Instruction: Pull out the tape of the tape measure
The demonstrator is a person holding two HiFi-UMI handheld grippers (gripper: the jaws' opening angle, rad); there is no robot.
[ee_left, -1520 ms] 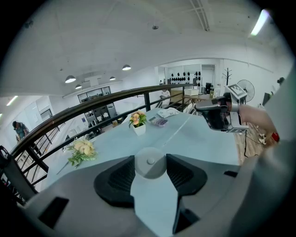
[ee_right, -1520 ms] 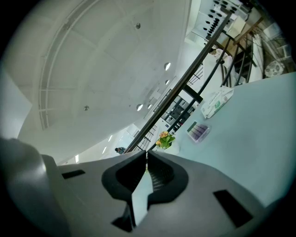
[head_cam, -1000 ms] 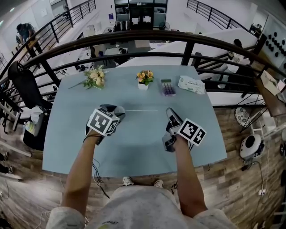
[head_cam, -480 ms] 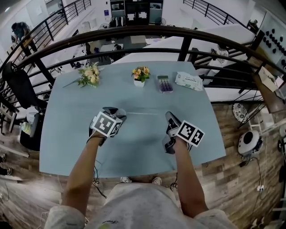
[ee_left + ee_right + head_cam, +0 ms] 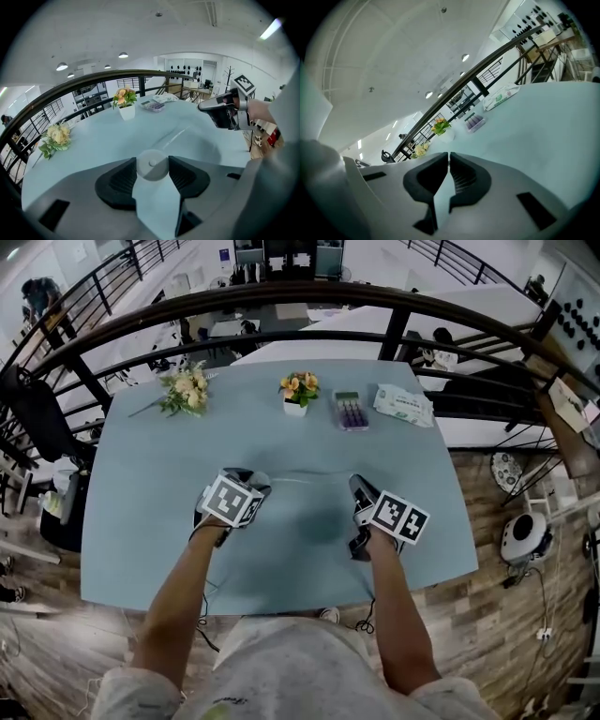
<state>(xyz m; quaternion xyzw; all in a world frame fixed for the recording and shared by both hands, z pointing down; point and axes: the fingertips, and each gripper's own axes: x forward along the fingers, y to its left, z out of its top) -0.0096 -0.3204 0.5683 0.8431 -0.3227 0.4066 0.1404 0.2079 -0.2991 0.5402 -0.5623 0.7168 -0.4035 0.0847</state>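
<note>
A round white tape measure (image 5: 152, 168) sits between the pads of my left gripper (image 5: 152, 159), which is shut on it over the light blue table (image 5: 141, 521). In the head view the left gripper (image 5: 253, 484) is left of centre and my right gripper (image 5: 359, 487) is right of centre. A thin pale tape (image 5: 305, 476) stretches between them just above the table. The tape (image 5: 174, 137) runs away from the case toward the right gripper (image 5: 212, 107). In the right gripper view the right gripper (image 5: 448, 156) has its pads together; the tape's end is too thin to make out there.
At the table's far side lie a loose bouquet (image 5: 185, 388), a small pot of orange flowers (image 5: 298, 393), a purple box (image 5: 352, 412) and a wipes packet (image 5: 403, 404). A dark curved railing (image 5: 309, 298) runs behind the table. Wooden floor lies to the right.
Both grippers have come down closer to the table, with the tape still stretched between them at about the same length.
</note>
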